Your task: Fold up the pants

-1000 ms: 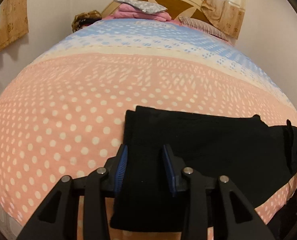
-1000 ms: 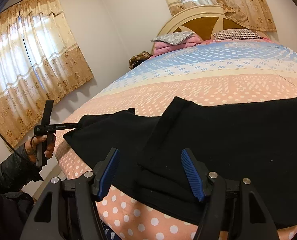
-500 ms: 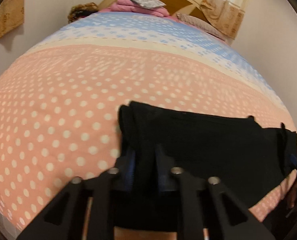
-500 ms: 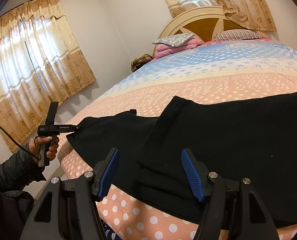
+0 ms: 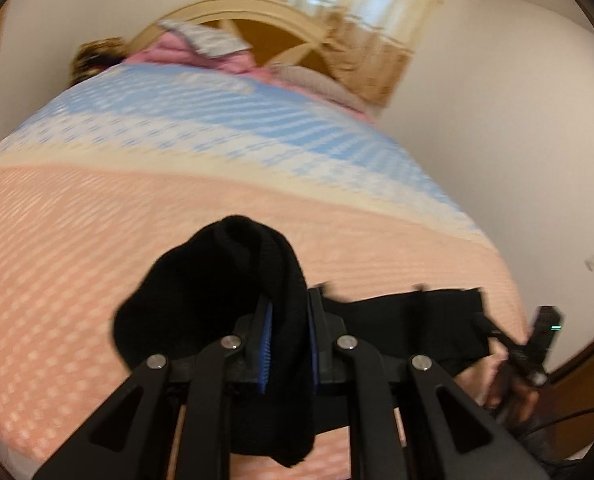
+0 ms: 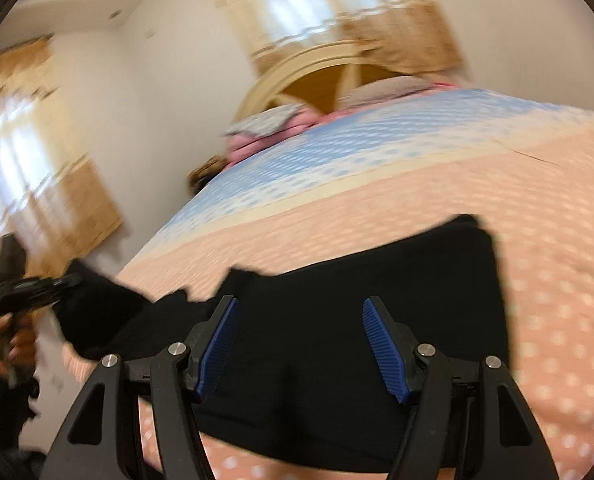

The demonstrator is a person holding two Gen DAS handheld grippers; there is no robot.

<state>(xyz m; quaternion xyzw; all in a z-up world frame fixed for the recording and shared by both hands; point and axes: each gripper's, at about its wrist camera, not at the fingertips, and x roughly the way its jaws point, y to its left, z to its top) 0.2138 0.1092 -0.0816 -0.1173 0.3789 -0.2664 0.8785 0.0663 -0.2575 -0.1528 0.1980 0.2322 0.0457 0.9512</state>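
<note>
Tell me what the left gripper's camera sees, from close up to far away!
left gripper squeezing the black pants → peach dotted bedspread → blue stripe → pink pillows → headboard → curtain

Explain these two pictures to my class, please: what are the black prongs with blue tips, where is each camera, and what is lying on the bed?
No robot arm here: a person holds a hand-held two-finger gripper in each hand, and each gripper carries a wide-angle camera looking along its fingers. That is why black prongs with blue pads fill the bottom of both pictures.

The left wrist view shows the left gripper shut on a bunched end of the black pants, raised off the bed. The rest of the pants lies on the bedspread.

The right wrist view shows the right gripper open, hovering over the flat pants and gripping nothing. At that picture's left edge you can see the person's left hand holding the other gripper.

Pillows lie by the headboard. Both pictures are blurred.
</note>
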